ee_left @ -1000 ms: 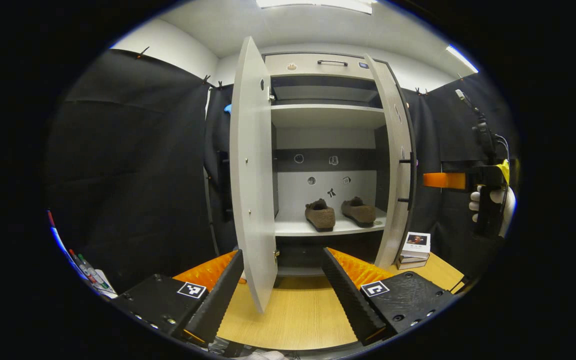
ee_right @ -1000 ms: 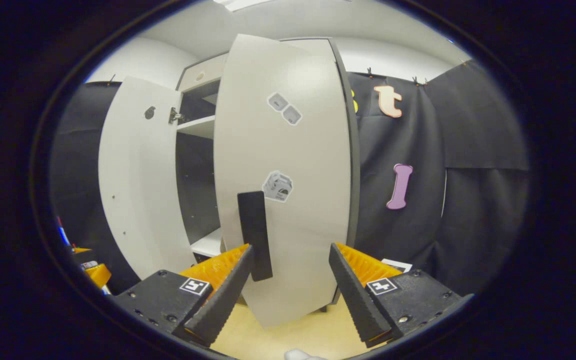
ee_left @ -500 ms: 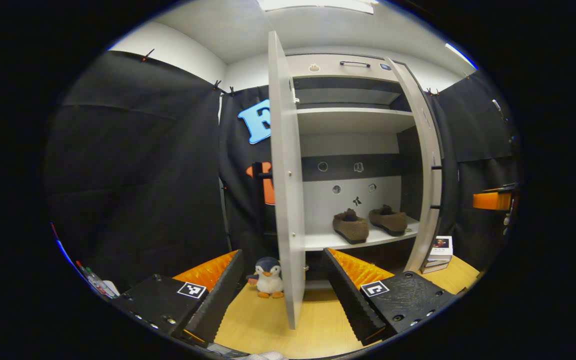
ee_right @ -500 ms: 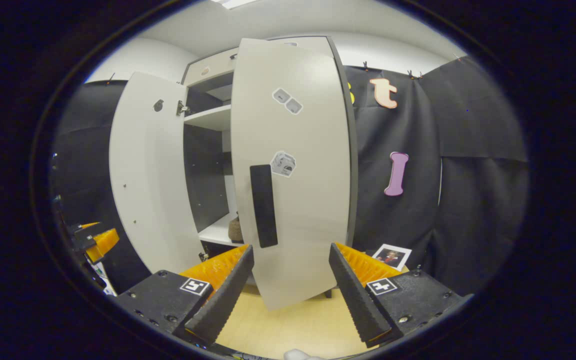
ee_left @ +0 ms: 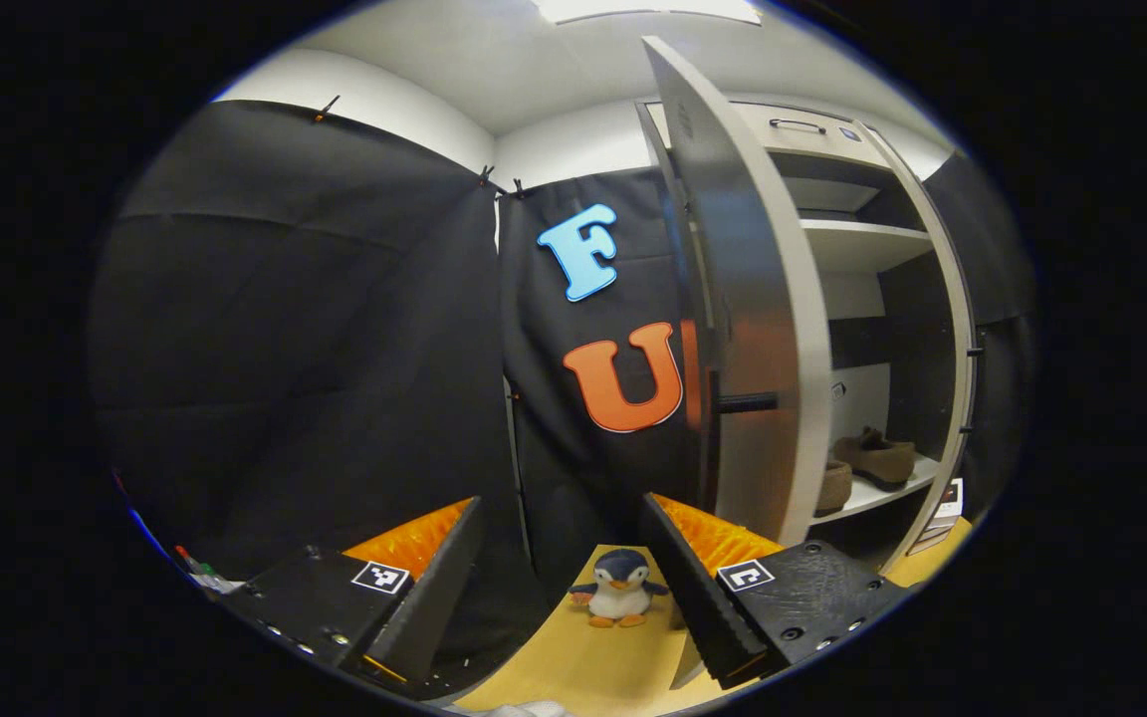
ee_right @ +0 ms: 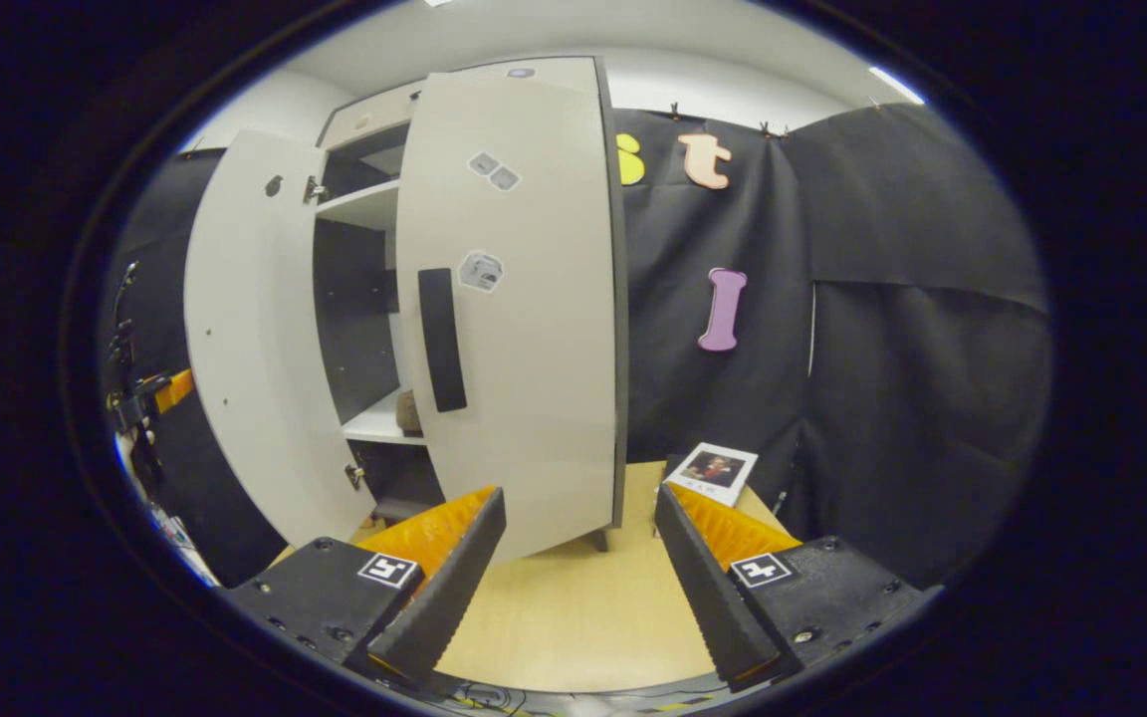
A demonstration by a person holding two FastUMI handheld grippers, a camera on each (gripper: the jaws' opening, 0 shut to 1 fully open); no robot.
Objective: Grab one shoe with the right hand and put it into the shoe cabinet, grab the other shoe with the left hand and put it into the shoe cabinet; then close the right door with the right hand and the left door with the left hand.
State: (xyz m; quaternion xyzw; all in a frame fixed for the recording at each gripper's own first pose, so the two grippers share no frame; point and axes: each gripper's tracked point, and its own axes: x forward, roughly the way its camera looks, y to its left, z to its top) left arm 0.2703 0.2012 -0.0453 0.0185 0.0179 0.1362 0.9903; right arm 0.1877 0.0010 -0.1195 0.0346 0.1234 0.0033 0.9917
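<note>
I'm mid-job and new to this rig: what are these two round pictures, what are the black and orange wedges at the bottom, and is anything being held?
Each picture comes from a camera riding on a handheld gripper. The wedges are that gripper's own two fingers. In the left gripper view, the left gripper is open and empty, facing the left door's outer side; two brown shoes sit on a shelf inside the cabinet, and a toy penguin stands on the wooden surface. In the right gripper view, the right gripper is also open and empty, in front of the right door, which is partly closed. A small book lies beside the cabinet.
</note>
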